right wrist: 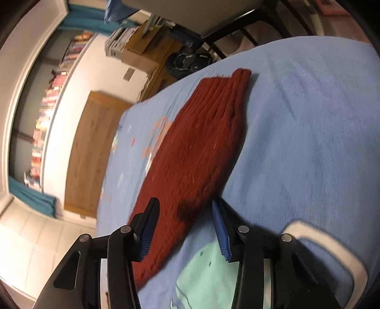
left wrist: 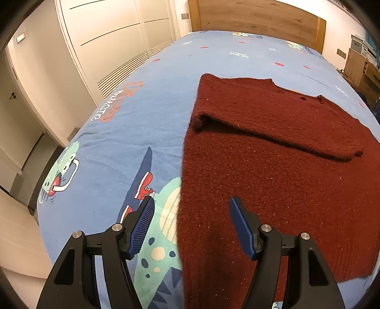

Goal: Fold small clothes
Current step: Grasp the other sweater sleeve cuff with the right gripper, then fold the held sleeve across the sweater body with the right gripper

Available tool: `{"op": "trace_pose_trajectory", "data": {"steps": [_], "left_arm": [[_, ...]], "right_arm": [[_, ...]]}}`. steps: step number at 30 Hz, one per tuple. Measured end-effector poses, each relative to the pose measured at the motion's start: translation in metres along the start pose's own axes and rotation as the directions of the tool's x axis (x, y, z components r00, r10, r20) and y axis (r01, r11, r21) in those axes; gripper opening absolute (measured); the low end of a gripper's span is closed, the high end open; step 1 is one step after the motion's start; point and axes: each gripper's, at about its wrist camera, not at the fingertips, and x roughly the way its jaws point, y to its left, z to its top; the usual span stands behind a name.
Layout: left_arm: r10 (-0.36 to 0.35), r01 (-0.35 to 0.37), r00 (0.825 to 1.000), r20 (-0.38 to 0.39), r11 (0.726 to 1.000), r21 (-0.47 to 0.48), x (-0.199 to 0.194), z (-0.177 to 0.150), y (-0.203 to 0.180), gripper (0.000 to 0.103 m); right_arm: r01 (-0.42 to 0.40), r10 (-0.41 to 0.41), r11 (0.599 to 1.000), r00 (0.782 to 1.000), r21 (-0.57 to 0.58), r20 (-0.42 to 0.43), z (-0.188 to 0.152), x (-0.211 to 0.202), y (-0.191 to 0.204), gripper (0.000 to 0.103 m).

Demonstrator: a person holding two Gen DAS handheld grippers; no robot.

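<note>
I have a dark red knitted sweater (left wrist: 273, 166) lying flat on the bed, on a blue sheet (left wrist: 142, 107) printed with cartoon dinosaurs and orange lettering. One sleeve (left wrist: 273, 133) is folded across the body of the sweater, running from the left shoulder toward the right side in the left wrist view.

My left gripper (left wrist: 191, 224) hangs over the sweater's left edge with its jaws spread wide and nothing between them; one blue pad sits over the sheet, the other over the knit. I cannot tell whether the fingertips touch the fabric.

My right gripper (right wrist: 184, 228) is also wide open and holds nothing. In its own view, which is tilted and a little blurred, the ribbed hem end of the sweater (right wrist: 197, 152) lies between and ahead of the two fingers, with a dark shadow on the knit just in front of them.

Beyond the bed I see a wooden headboard (left wrist: 256, 16), white wardrobe doors (left wrist: 106, 35) and a bookshelf (right wrist: 47, 114).
</note>
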Motion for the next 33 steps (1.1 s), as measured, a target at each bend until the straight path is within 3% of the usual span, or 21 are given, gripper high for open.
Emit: {"op": "trace_pose_trajectory", "data": {"steps": [10,12,16,23,33], "left_arm": [[0.022,-0.022,1.0,-0.007,1.0,0.007,-0.001,-0.004,0.006,0.06],[0.026,-0.026,1.0,-0.009,1.0,0.007,0.0,-0.003,0.008,0.06],[0.031,-0.031,0.999,-0.01,1.0,0.004,0.0,-0.003,0.011,0.06],[0.018,-0.018,1.0,-0.008,1.0,-0.004,0.001,-0.005,0.015,0.06],[-0.029,0.029,1.0,0.004,0.998,-0.052,-0.002,-0.009,0.032,0.06]], "right_arm": [[-0.032,0.028,0.998,0.998,0.059,0.063,0.019,0.015,0.003,0.044],[-0.014,0.012,0.999,0.999,0.048,0.053,0.025,0.02,0.006,0.039],[0.024,-0.026,0.998,0.999,0.054,0.026,0.034,0.026,0.003,0.012],[-0.03,0.029,0.998,0.999,0.047,0.016,0.035,0.022,0.018,0.009],[-0.127,0.125,0.992,0.99,-0.02,-0.059,0.008,0.025,0.091,0.009]]}}
